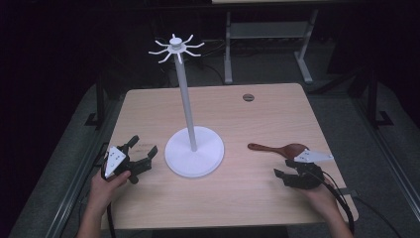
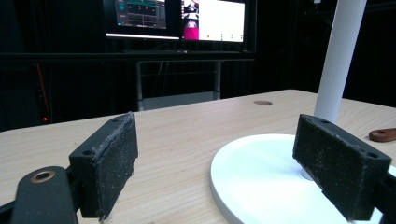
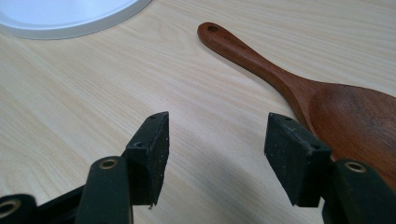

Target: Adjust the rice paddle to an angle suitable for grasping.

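Observation:
A white stand (image 1: 186,94) with a round base (image 1: 194,151) and hooks at its top (image 1: 175,48) rises from the middle of the table. A brown wooden spoon (image 1: 277,148) lies flat to its right, its handle with a hole pointing toward the base (image 3: 243,51). My right gripper (image 1: 280,175) hovers low just beside the spoon's bowl, open with bare table between its pads (image 3: 215,140). My left gripper (image 1: 143,147) rests at the table's left, open, facing the stand's base (image 2: 261,182) with nothing between its pads (image 2: 215,163).
The wooden table (image 1: 237,198) has a round cable hole (image 1: 248,97) at the back right. Monitors (image 2: 180,18) and a metal desk frame (image 1: 267,44) stand beyond the far edge. Dark floor surrounds the table.

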Demonstrator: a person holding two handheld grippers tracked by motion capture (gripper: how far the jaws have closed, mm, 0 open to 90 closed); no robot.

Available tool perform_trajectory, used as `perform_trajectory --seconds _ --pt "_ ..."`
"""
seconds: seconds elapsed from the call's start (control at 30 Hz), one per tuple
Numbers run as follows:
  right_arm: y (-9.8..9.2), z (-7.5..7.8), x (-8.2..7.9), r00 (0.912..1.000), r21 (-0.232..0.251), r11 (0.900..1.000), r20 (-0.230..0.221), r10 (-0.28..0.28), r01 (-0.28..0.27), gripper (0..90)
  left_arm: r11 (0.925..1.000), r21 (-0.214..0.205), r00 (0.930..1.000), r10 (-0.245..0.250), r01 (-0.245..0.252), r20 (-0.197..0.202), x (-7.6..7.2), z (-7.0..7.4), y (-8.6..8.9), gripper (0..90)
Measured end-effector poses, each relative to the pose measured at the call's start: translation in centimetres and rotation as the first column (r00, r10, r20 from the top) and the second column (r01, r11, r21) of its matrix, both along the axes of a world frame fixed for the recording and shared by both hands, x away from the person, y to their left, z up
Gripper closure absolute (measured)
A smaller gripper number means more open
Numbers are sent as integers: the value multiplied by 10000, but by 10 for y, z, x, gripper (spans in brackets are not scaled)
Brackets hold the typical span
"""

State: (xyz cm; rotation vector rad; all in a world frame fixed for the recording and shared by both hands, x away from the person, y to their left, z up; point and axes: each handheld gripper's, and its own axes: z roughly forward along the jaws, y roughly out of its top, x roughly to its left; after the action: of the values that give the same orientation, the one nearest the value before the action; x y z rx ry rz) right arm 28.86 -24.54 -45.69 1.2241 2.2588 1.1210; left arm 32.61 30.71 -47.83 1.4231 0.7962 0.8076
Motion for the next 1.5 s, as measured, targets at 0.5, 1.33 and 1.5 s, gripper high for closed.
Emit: perform_trajectory --seconds 0.5,1.33,1.5 --pt "-11 15 22 9986 -13 9996 429 -296 297 810 10000 26 10000 21 -21 -55 0 0 1 134" --pt "-47 4 108 9782 -1122 9725 -135 -2071 2043 898 10000 -63 10000 -7 6 -26 0 0 0 134" --pt "-55 -1 107 9728 -1179 9670 -239 -2303 2260 898 10000 -61 10000 -12 12 -32 0 0 0 134"
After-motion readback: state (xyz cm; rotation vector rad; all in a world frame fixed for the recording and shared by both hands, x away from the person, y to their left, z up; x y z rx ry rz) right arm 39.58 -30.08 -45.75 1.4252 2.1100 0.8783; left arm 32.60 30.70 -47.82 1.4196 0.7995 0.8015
